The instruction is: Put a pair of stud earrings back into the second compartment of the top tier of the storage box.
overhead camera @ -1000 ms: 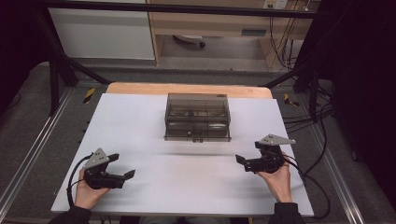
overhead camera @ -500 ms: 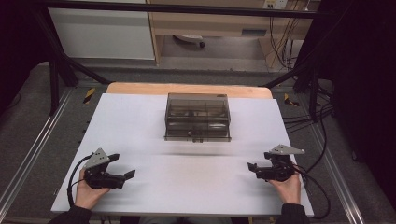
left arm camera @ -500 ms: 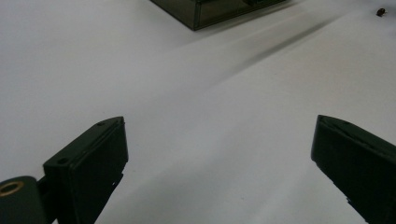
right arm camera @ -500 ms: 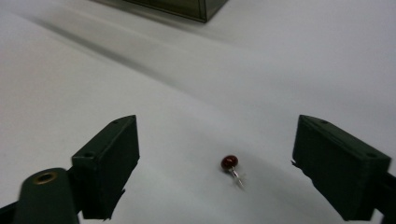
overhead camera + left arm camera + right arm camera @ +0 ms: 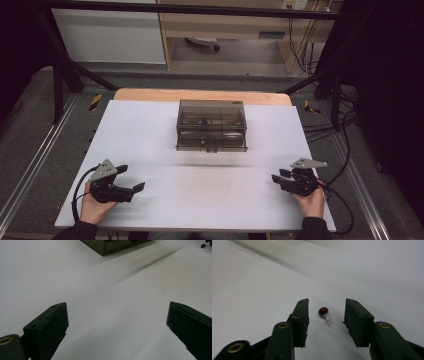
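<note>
Two tools were out over the white table [image 5: 150,125], one in each of the person's hands. The right tool [image 5: 325,312] sat low near the table's right front corner, and its jaws had just been closing in around a small earring [image 5: 324,313] with a dark red bead and a clear post. The earring lay flat on the table between the jaws, a gap showing on either side, so nothing was pinched yet. From above, the right tool [image 5: 281,176] pointed toward the middle of the table, and the earring was too small to make out there. The left tool [image 5: 131,179] hovered near the left front corner, released, with its jaws spread wide and bare table between them. A smoky, see-through box [image 5: 211,125] with little drawers stood at the table's far middle, well apart from both tools.
</note>
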